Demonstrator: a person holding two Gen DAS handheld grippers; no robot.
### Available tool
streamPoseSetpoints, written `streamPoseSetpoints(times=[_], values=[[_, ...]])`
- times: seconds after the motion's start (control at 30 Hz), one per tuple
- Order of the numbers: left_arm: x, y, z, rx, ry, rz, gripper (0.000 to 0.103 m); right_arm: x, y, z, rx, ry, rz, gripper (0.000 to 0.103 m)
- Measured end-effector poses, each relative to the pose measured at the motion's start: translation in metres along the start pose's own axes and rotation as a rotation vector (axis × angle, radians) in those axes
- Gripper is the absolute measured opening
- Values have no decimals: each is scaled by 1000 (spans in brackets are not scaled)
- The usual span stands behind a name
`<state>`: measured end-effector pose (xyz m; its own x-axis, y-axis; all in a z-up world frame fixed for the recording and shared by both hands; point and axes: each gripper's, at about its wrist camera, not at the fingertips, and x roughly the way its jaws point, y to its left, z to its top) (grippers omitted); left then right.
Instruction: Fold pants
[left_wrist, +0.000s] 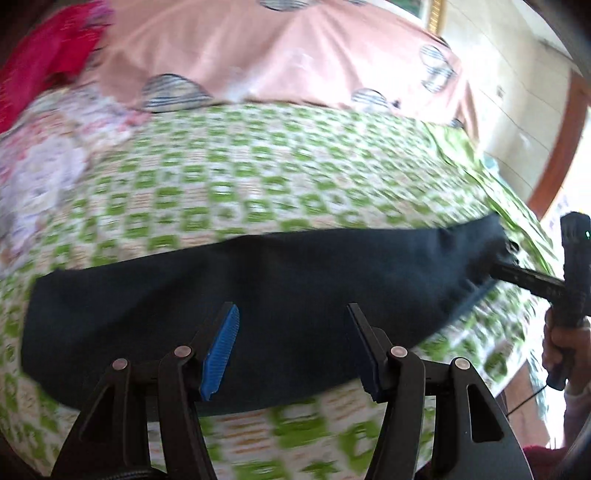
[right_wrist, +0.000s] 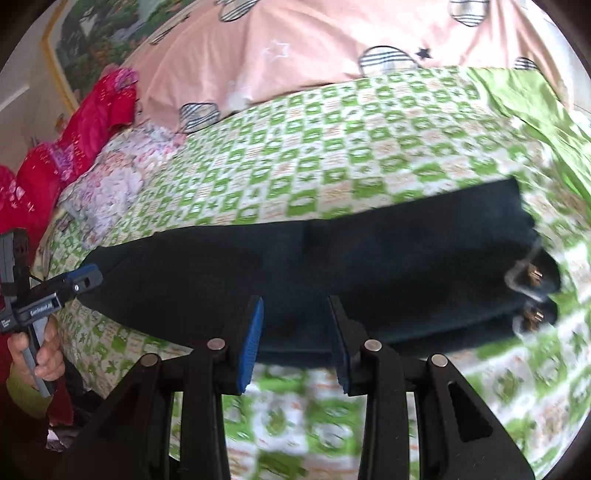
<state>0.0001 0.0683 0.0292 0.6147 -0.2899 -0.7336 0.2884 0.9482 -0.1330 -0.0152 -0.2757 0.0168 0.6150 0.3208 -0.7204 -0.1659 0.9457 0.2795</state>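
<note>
The dark pants (right_wrist: 332, 280) lay limp and soft on the bedspread (right_wrist: 332, 147), best pinched at an end hem, while both the left gripper (left_wrist: 291, 350) and the right gripper (right_wrist: 295, 339) stood apart, empty.

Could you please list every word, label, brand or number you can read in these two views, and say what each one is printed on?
White lettering on the body of the left gripper, seen from the right wrist camera: too blurred to read with confidence.
Smaller white print on the same tool near the frame edge: too small to read.
Dark pants, green checked bedsheet, pink pillow: patterns only, no readable text.
</note>
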Motion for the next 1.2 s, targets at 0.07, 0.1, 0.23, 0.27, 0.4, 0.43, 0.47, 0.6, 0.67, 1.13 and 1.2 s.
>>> streamPoseSetpoints(times=[0.07, 0.1, 0.23, 0.27, 0.4, 0.43, 0.47, 0.6, 0.67, 1.13, 1.2], values=[[11, -22, 5, 45, 16, -35, 60, -8, -14, -3, 29, -15, -27, 36], [17, -35, 9, 70, 27, -55, 61, -11, -22, -4, 47, -23, -42, 36], [44, -82, 33, 180, 70, -135, 62, -23, -50, -7, 117, -52, -85, 36], [50, -90, 38, 200, 79, -151, 62, -25, -56, -8, 132, -59, -92, 36], [80, -126, 69, 288, 133, -271, 66, -30, -75, -8, 185, -84, -113, 36], [92, -138, 79, 314, 158, -307, 66, -31, -78, -9, 199, -91, -114, 36], [98, -144, 84, 327, 170, -322, 66, -32, -82, -9, 211, -96, -114, 36], [135, -180, 113, 371, 246, -407, 67, -34, -93, -10, 253, -115, -113, 36], [155, -200, 125, 386, 287, -452, 67, -33, -100, -10, 298, -126, -97, 36], [224, -269, 124, 451, 456, -534, 29, -27, -129, -17, 471, -189, -44, 13], [219, -269, 125, 451, 446, -535, 22, -34, -127, -16, 465, -210, -37, 8]])
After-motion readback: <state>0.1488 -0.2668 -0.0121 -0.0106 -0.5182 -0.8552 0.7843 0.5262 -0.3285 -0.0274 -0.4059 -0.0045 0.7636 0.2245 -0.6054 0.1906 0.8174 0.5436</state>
